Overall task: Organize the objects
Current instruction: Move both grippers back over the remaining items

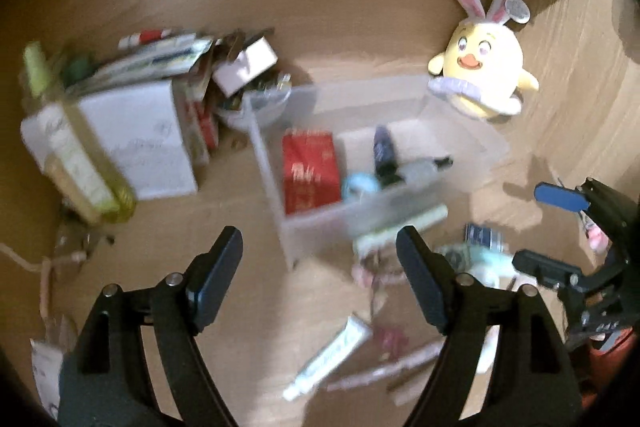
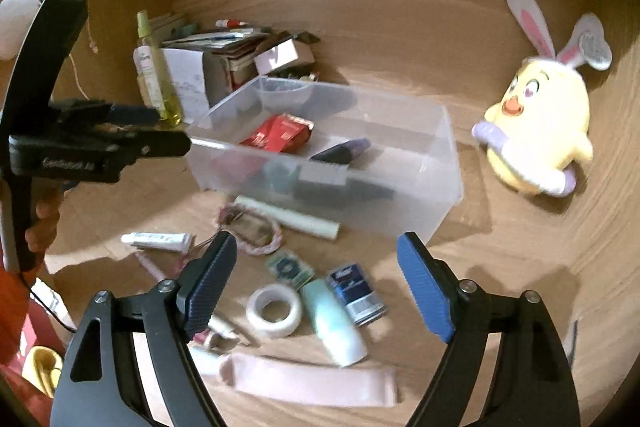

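Your right gripper hangs with its jaws spread wide and nothing between the pads, tilted down over the loose items on the wooden desk; your left gripper is just as wide and just as empty, aimed at the near corner of the clear plastic bin. Directly under the right jaws lie the roll of white tape, the pale mint tube and the small blue box, packed close together, the tube touching the box. Pick one and commit: the tape roll looks the easiest, since it sits a little apart on its left side, so bring the pads down astride it rather than across its neighbours. The white toothpaste tube lies below the left jaws, clear of the rest, and suits that hand. The bin, just beyond the clutter, already holds a red packet and a dark bottle; I judge it the destination. Approach it over the near wall, and keep the two grippers apart as they converge there.
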Available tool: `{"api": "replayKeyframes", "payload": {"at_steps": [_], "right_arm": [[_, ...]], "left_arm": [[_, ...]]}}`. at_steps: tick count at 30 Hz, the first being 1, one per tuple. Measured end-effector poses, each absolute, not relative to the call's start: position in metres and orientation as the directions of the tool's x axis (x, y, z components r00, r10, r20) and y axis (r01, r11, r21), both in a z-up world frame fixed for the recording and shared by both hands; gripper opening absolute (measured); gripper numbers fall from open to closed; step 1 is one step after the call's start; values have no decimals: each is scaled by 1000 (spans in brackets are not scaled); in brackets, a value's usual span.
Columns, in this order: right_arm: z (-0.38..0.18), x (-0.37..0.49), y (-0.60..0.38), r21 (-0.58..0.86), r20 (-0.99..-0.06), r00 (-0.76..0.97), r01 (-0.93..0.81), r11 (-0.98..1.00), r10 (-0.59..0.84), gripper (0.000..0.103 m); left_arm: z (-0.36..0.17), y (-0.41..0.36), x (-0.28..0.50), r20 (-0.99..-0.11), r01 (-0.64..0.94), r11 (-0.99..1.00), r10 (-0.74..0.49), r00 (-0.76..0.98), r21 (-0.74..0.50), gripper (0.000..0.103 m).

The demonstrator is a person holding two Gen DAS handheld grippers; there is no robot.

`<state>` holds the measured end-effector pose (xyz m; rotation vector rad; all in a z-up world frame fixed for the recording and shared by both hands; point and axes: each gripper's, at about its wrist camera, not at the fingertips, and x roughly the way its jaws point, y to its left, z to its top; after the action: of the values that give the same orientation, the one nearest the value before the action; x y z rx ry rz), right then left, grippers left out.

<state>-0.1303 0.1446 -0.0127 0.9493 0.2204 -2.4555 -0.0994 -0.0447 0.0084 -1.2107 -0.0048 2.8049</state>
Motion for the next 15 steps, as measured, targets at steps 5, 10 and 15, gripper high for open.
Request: {"api": "replayKeyframes", "payload": {"at_steps": [5,10,15], "right_arm": [[-31,-123,145,63,-693,-610,480,-875,-385,80],[-51,-119,143,98,-725,-572,466,-879,-384,80],[-58,-119,138,124,-734,-548,471,-873,-400,70]], "left_arm": [[-18,-52,-74,-757,-61,-998,63,-651,-30,79],[-41,-54,-58,-783,-65,-997,68,-618,-35,78],[-57,-54,-50,-805,-77,-996,84,-587,-47,68]]}}
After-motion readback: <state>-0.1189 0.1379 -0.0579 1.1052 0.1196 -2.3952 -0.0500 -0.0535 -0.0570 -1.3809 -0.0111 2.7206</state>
